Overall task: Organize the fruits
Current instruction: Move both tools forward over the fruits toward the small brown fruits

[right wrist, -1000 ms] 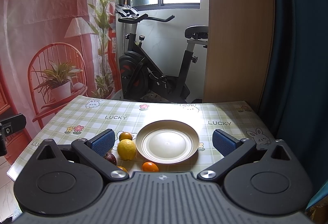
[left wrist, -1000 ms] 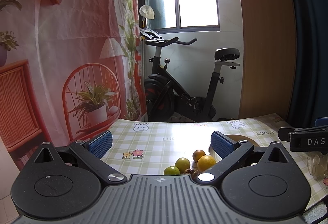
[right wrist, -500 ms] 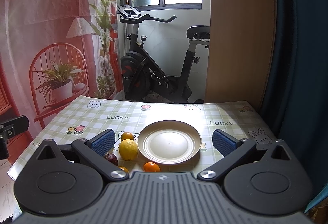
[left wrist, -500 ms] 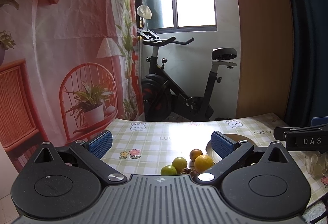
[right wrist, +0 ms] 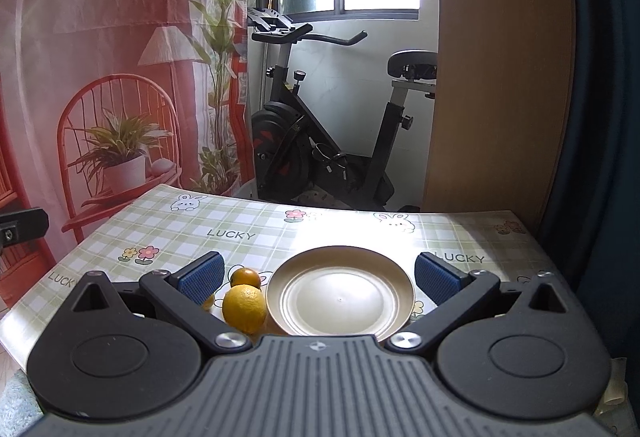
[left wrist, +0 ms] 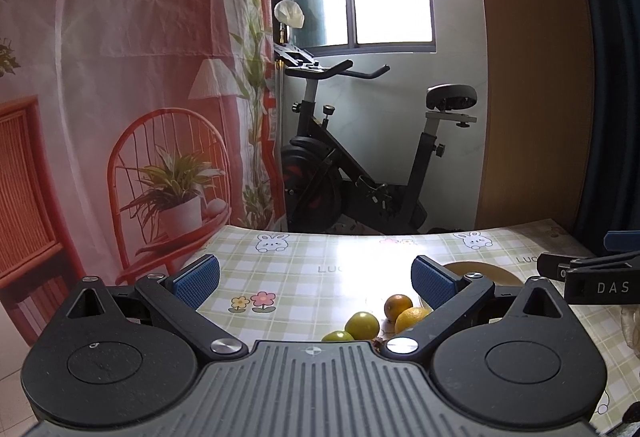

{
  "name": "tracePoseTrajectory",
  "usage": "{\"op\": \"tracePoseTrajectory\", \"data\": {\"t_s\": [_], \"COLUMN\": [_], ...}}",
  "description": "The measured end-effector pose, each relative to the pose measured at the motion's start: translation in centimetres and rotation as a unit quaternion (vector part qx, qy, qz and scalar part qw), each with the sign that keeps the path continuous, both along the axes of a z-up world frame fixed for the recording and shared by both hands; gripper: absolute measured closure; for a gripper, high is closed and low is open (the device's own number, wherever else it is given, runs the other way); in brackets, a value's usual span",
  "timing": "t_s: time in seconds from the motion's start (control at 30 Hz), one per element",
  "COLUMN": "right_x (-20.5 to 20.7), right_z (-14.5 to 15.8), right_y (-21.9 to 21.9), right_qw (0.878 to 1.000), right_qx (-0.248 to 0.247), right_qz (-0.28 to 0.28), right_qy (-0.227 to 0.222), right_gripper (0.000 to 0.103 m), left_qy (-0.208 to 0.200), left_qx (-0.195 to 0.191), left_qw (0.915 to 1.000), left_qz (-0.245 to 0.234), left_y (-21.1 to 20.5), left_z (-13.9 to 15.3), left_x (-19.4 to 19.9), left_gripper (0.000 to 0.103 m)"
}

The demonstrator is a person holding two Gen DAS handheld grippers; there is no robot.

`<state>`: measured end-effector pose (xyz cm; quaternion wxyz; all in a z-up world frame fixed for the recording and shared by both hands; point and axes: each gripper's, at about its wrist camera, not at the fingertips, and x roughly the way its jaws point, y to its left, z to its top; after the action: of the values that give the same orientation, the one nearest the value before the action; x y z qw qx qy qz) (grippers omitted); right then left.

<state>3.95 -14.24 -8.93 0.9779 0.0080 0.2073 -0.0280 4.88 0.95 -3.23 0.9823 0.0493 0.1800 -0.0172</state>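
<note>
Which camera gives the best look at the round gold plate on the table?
The right wrist view: the round gold plate sits whole and bare between that gripper's open jaws. In the left wrist view only a slice of its rim shows, behind the left gripper's right finger.

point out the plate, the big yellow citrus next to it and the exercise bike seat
plate [right wrist: 340,299], right wrist view, on its flat centre
big yellow citrus [right wrist: 244,308], right wrist view, on the middle of its rind
exercise bike seat [right wrist: 414,59], right wrist view, on the top of the saddle
</note>
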Motion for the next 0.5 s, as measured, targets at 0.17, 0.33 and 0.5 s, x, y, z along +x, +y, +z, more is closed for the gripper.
{"op": "tracePoseTrajectory", "data": {"t_s": [0.17, 0.33, 0.5], "right_x": [1.7, 2.8, 4.2], "right_z": [-1.4, -1.7, -2.2], "right_y": [-0.2, -0.7, -0.5], "right_qw": [1.000, 0.999, 0.999], "right_qx": [0.005, 0.023, 0.007], "right_qz": [-0.003, -0.003, -0.016], "right_qy": [-0.004, -0.026, -0.027], "right_gripper": [0.000, 0.000, 0.000], "left_qy": [-0.010, -0.005, -0.010], "left_qx": [-0.046, -0.064, -0.057], "left_qw": [0.9989, 0.9978, 0.9983], "left_qz": [-0.006, -0.017, -0.006], "left_y": [1.1, 1.1, 0.7], "left_z": [-0.7, -2.1, -3.3], "left_x": [1.8, 3.3, 4.5], "left_gripper": [0.000, 0.001, 0.001]}}
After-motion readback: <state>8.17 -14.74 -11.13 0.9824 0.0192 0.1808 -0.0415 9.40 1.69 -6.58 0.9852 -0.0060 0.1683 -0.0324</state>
